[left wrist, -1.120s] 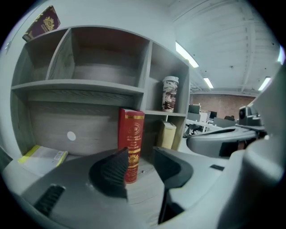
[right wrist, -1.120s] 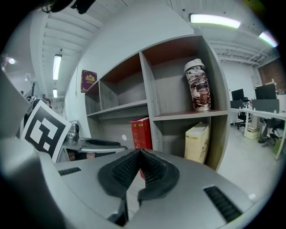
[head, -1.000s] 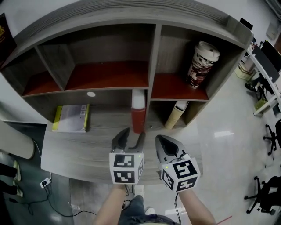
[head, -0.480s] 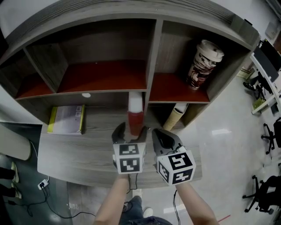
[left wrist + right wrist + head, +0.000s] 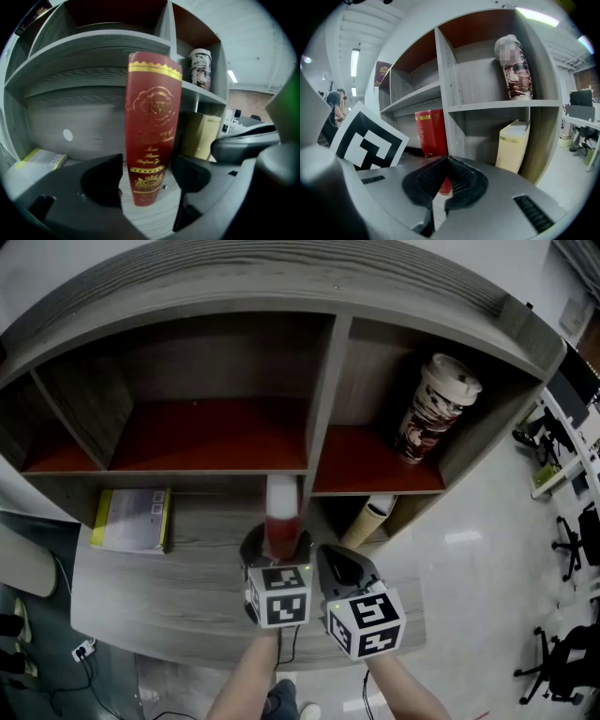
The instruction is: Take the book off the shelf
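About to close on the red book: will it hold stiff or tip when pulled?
The book looks hardbound, so probably stiff. It stands upright, tall and narrow, so a sideways nudge may tip it. The left tool is opening its jaws around its foot; gripped that low it may lean.

The tall red book with gold print (image 5: 152, 140) stands upright between the opening fingers (image 5: 101, 180) of the left gripper (image 5: 277, 545). The grey wooden upright divider (image 5: 443, 70) is close at the book's right, and the right gripper (image 5: 333, 559) crowds that same side. To the left, the grey wood-grain shelf board (image 5: 187, 568) lies open as far as the flat yellow-edged book (image 5: 131, 519).
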`<state>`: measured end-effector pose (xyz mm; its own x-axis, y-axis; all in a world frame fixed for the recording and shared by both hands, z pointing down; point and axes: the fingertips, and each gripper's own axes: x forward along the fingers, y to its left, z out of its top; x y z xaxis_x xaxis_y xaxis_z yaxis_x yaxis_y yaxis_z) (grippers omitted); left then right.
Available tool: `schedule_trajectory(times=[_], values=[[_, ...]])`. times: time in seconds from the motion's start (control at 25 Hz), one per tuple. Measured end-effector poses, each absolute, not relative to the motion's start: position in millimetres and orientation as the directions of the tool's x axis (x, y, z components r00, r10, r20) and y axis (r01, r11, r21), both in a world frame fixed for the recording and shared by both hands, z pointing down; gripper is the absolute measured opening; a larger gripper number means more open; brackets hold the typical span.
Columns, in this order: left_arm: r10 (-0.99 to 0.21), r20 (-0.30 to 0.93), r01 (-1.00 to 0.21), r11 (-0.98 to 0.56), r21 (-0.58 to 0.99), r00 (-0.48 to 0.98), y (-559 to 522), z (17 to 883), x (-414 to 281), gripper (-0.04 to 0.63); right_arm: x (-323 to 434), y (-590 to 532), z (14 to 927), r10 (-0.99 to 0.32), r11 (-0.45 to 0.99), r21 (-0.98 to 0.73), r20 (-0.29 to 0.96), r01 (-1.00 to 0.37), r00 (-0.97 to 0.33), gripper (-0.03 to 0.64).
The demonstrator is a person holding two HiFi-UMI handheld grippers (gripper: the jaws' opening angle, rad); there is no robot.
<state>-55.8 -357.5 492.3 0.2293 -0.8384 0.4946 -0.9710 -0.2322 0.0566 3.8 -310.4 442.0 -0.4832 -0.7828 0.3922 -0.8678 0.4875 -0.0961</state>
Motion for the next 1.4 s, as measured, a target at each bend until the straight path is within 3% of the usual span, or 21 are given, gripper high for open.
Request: schedule_trajectory(times=[0.24,1.4], values=[[-0.844,0.498,-0.972,-0.234,-0.012,0.197,-370,493,-61,0.308,4,-320,449,-0.779,0.483,-0.101,0.404,-0.870,-0.479,0.008],[-0.849,0.486,-0.973,-0.231,0.013,0.208,-380,497,-75,0.249,-3,-327,467,-0.751,0.498,-0.127,0.431,-0.858,-0.500,0.008]])
